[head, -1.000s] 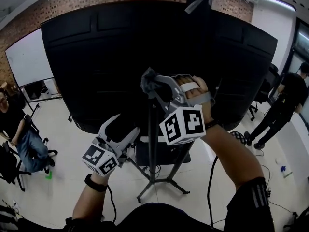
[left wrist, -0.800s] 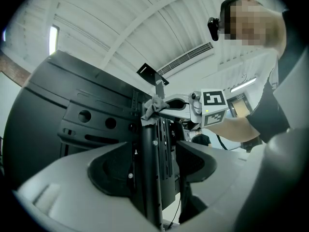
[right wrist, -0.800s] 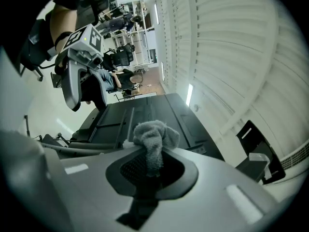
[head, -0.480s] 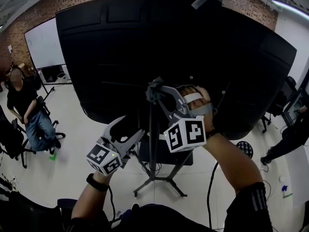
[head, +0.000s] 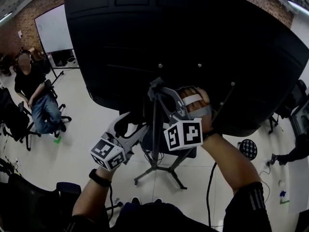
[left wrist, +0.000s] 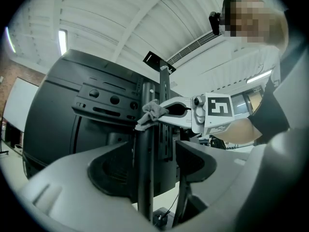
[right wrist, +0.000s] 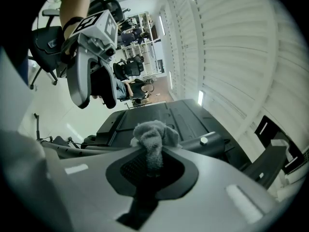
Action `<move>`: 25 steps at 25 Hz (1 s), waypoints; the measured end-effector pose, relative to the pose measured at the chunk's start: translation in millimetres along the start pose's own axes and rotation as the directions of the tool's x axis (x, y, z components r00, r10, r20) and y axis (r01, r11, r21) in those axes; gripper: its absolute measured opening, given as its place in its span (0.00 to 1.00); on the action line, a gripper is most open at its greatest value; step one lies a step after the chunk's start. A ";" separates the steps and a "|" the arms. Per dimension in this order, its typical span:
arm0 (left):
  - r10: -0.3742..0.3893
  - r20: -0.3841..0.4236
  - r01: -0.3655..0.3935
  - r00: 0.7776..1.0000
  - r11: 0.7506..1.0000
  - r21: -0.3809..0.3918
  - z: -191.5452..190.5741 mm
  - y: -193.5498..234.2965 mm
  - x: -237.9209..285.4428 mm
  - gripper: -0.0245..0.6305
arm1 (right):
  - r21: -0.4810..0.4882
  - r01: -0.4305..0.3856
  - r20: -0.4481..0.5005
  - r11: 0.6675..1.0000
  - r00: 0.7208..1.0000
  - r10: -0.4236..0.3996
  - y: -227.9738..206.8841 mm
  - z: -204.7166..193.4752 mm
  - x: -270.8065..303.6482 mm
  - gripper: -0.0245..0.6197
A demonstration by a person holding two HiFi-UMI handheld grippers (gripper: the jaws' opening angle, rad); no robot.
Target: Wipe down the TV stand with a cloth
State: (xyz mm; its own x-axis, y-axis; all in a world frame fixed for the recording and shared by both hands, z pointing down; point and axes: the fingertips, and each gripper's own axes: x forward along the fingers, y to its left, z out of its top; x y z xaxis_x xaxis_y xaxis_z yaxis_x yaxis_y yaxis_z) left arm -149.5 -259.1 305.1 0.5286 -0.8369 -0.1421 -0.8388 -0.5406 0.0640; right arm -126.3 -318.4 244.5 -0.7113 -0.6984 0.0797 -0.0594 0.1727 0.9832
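The TV stand's dark pole (head: 155, 129) rises from tripod legs (head: 159, 170) to the back of a large black TV (head: 193, 42). My right gripper (head: 157, 92) is shut on a crumpled grey cloth (head: 154, 87), which presses against the pole just below the TV. The same cloth (right wrist: 153, 134) bulges out of the jaws in the right gripper view. Lower down, my left gripper (head: 131, 125) is open with the pole (left wrist: 146, 178) standing between its jaws. From there the cloth (left wrist: 150, 112) shows higher up the pole.
A seated person (head: 36, 95) and office chairs are at the left, with a whiteboard (head: 53, 30) behind. A round stool (head: 247, 149) stands at the right. A black cable (head: 211, 182) hangs beside my right arm. A shelf (head: 169, 151) sits low on the stand.
The head view has swung nearer the TV, which fills more of the frame. The right gripper keeps the cloth on the pole. The left gripper has edged in towards the pole.
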 end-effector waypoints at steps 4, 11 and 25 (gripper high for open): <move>-0.015 -0.007 0.015 1.000 1.000 -0.011 -13.2 4.3 -3.3 0.51 | 0.021 0.011 -0.014 1.000 1.000 -0.010 5.4 -0.6 -1.4 0.09; -0.095 -0.031 0.094 0.995 0.995 -0.044 -32.4 5.4 -11.6 0.51 | 0.073 -0.072 -0.121 0.995 0.989 0.081 50.4 -12.8 6.6 0.09; -0.184 -0.112 0.172 0.976 0.979 -0.114 -87.4 9.2 -39.6 0.51 | 0.121 -0.150 -0.240 0.981 0.955 0.176 142.4 -27.4 19.3 0.09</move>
State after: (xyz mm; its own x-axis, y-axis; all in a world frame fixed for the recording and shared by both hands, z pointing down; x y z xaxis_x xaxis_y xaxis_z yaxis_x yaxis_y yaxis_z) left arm -166.8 -238.3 397.7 0.6854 -0.7271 -0.0402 -0.7152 -0.6825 0.1504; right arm -129.3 -326.3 390.6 -0.5213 -0.8033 0.2881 -0.0365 0.3583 0.9329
